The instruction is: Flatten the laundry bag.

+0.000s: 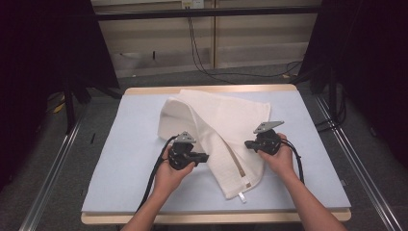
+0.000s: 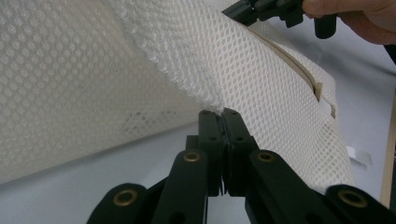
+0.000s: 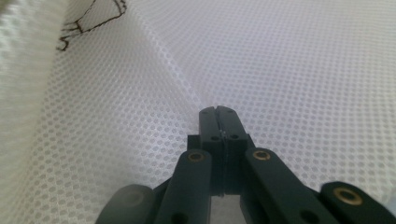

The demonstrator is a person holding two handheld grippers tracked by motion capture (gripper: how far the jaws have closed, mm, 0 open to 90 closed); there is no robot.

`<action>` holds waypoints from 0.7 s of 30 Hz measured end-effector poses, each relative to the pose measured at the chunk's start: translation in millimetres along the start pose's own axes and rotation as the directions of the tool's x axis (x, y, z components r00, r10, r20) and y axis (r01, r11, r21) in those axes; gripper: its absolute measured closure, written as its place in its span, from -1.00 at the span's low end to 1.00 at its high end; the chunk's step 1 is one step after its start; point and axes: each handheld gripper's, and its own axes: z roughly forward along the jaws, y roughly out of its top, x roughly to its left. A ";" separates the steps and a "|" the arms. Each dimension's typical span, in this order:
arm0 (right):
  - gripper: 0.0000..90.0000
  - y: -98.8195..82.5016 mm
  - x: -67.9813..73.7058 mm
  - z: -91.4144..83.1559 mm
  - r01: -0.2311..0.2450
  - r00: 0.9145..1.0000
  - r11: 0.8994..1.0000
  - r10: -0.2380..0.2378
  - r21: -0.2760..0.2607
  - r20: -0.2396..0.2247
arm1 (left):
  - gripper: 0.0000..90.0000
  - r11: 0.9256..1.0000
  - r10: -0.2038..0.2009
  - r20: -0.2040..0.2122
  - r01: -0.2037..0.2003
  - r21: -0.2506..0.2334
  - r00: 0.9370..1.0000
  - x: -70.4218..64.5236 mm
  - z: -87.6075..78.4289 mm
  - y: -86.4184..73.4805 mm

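From the high view, a white towel (image 1: 216, 127) lies rumpled and partly folded on the light blue bench (image 1: 125, 159), with one long flap running toward the person's edge and ending in a hemmed corner with a small tag. The left tool (image 1: 204, 157) sits at the towel's left side, its tips at the edge of that flap, and the right tool (image 1: 248, 144) meets the towel's right side, just across the flap. Both hands grip their handles from the near side of the towel. In the left gripper view, the left tool (image 2: 223, 113) has its jaws pressed together on a pinch of the towel's (image 2: 252, 70) waffle-weave edge, the cloth lifting off the bench above the pinch; the right tool (image 2: 233, 11) shows beyond the towel, at its far upper edge. In the right gripper view, the right tool (image 3: 218, 111) also has its jaws closed flat together, the towel (image 3: 289, 65) running up from the tips, so it seems to hold a thin fold, though the pinch itself is hard to make out. My reading is that both sides are gripped for a fold or a spread. The next move calls for lifting both pinches together, keeping the cloth taut between them so it does not slip.
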 end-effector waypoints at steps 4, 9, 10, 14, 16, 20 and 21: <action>1.00 0.5 -15.1 -2.4 -0.010 0.997 1.000 0.011 -0.009 0.079 | 0.96 1.000 0.020 -0.010 -0.020 0.005 1.000 -1.0 2.0 1.9; 0.94 1.1 -26.0 -6.8 -0.060 0.995 0.997 0.062 -0.040 0.075 | 0.96 0.999 0.034 -0.011 -0.034 0.010 0.999 -2.4 3.2 0.9; 0.79 1.6 -23.8 -8.6 -0.064 0.994 0.996 0.069 -0.055 0.083 | 0.96 1.000 0.027 -0.009 -0.027 0.002 1.000 -2.7 3.3 0.2; 0.59 6.0 -7.0 -17.0 -0.029 0.998 0.996 0.034 -0.089 0.059 | 0.95 1.000 0.029 -0.013 -0.029 -0.003 0.999 -5.4 3.2 -1.7; 0.55 8.1 2.4 -23.6 0.005 0.999 0.996 -0.001 -0.087 0.052 | 0.95 0.999 0.033 -0.011 -0.033 0.012 0.999 -8.0 2.1 -3.2; 0.45 9.1 15.5 -37.2 0.025 1.000 0.993 -0.023 -0.118 0.020 | 0.95 0.999 0.031 -0.014 -0.031 0.008 0.999 -11.1 1.6 -5.7; 0.44 8.1 17.5 -40.4 0.007 1.000 0.991 -0.007 -0.136 -0.002 | 0.95 0.999 0.036 -0.018 -0.036 0.007 0.999 -11.8 1.1 -6.3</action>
